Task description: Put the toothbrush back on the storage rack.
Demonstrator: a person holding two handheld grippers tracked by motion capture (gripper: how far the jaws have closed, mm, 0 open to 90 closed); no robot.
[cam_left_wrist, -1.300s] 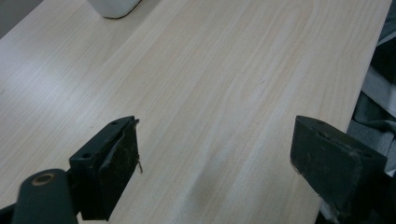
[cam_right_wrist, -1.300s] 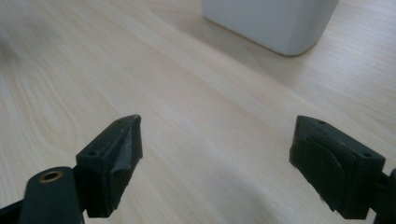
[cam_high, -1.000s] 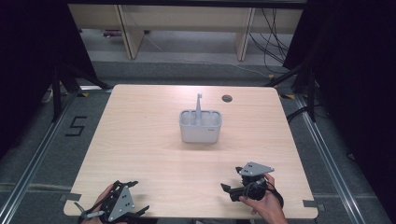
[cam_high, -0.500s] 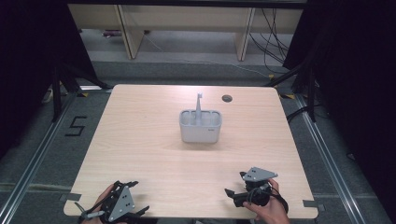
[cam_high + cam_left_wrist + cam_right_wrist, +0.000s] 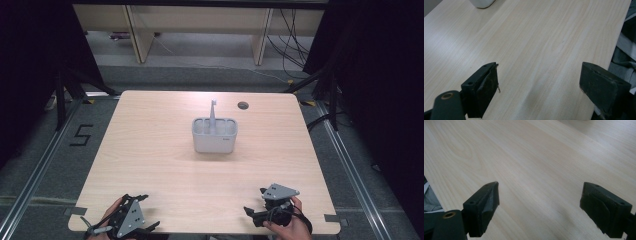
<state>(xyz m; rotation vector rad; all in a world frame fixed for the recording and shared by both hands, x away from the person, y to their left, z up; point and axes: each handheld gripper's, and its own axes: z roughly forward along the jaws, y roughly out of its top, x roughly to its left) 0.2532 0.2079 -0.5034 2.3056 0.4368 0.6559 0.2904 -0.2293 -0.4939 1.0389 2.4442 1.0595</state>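
A pale wooden table (image 5: 165, 150) stands on a grey floor, with dark curtains at both sides, shelf legs and cables beyond its far edge, and a "5" (image 5: 82, 135) taped on the floor to its left.

At the near left corner, the high view shows the left gripper (image 5: 142, 212) in the person's left hand (image 5: 111, 215), in the same place as a second ago. In the left gripper view its jaws stand wide apart over bare wood with nothing between them. That view also catches the rounded bottom corner of the white caddy (image 5: 482, 3) at its top edge, far ahead, and some grey cloth past the table edge on its right.

At mid-table sits the caddy (image 5: 214, 135), a white box with compartments, with a pale upright handle-like piece (image 5: 212, 115) rising from it; which compartment holds that piece cannot be told. A small dark hole (image 5: 243, 105) lies in the tabletop behind it to the right. The caddy is well apart from both grippers, unmoved.

At the near right, the right gripper (image 5: 255, 207) has drawn back toward the table's near edge since a second ago, the right hand (image 5: 290, 227) now partly off the table. The right gripper view shows its jaws wide apart over bare wood grain, empty.
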